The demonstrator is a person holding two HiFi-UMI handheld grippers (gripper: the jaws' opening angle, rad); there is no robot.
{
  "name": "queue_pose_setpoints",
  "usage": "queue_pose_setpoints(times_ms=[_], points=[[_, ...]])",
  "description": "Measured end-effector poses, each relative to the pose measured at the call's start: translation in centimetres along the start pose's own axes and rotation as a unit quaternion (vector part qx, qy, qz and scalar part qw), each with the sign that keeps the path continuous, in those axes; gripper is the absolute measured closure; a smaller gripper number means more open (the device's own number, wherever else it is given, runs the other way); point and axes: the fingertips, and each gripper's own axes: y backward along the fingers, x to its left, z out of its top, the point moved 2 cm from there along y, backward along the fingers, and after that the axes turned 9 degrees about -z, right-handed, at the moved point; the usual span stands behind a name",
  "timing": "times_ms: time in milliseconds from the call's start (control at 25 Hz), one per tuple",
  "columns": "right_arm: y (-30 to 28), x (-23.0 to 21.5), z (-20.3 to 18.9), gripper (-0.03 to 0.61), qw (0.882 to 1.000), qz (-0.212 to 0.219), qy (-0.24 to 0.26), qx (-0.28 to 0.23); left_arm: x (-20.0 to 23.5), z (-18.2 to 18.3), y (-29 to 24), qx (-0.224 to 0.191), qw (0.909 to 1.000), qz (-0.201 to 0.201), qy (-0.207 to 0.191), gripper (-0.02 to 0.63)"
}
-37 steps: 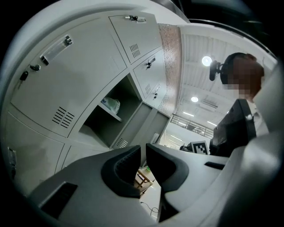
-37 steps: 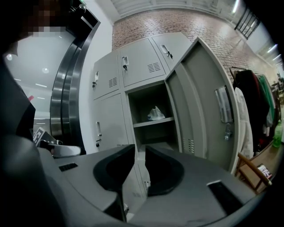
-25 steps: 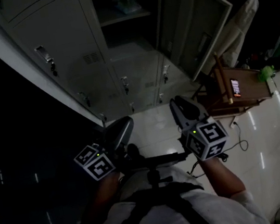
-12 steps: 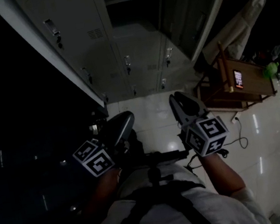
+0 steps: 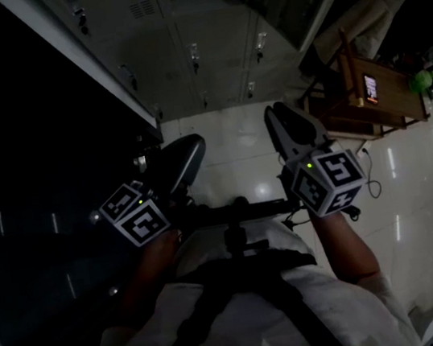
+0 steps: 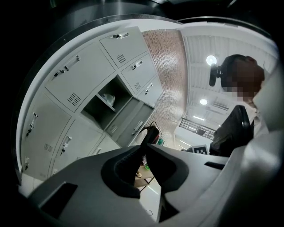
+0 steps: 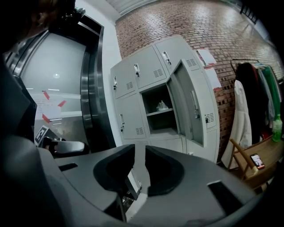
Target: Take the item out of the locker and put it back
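- Left gripper [image 6: 144, 148]: its own view shows the jaws a thin slit apart with nothing in them. Dark background behind the tips makes the gap hard to read there.
- Right gripper [image 7: 139, 150]: jaws slightly apart, light shows through the slit, nothing held.
- Item [image 7: 162, 105]: small pale object on the shelf of the open locker compartment [image 7: 157, 108], well apart from both grippers. The left gripper view also catches it, tilted and further off.
- Head view: no open compartment and no item in frame. It shows only closed lower locker doors [image 5: 205, 48], the pale floor [image 5: 229, 150], both grippers held side by side in front of the person's white shirt [image 5: 246, 310], and their marker cubes.
- Open door [image 7: 191, 106] swings out to the right of the compartment. This is clearest in the right gripper view.
- Wooden chair [image 7: 248, 164] stands right of the lockers with a lit phone [image 7: 256, 161] on the seat. A white coat [image 7: 237, 119] hangs behind it. The head view shows the same group at upper right.
- Only the left gripper view shows the ceiling lights [image 6: 211, 60].
- Brick wall [image 7: 199, 26] rises above the lockers in both gripper views. It is out of frame in the head view.
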Motion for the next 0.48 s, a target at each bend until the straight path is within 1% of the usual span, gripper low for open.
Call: queue_pose_setpoints(times_ms=[120,280,480], points=[[0.1,0.6,-0.1,0.506,1.0,-0.009,-0.007,-0.002,0.0,0.6,1.1,0.007,0.9999,0.0,0.013,0.575],[0.7,1.6,-0.9,0.506,1.0,-0.018,-0.003,0.003,0.3,0.3,3.2,0.015,0.9996,0.008,0.023,0.575],[1.2,1.8,-2.8,0.506,0.999,-0.034,-0.009,0.025,0.9,-0.4,4.7,0.018,0.9991,0.013,0.036,0.575]])
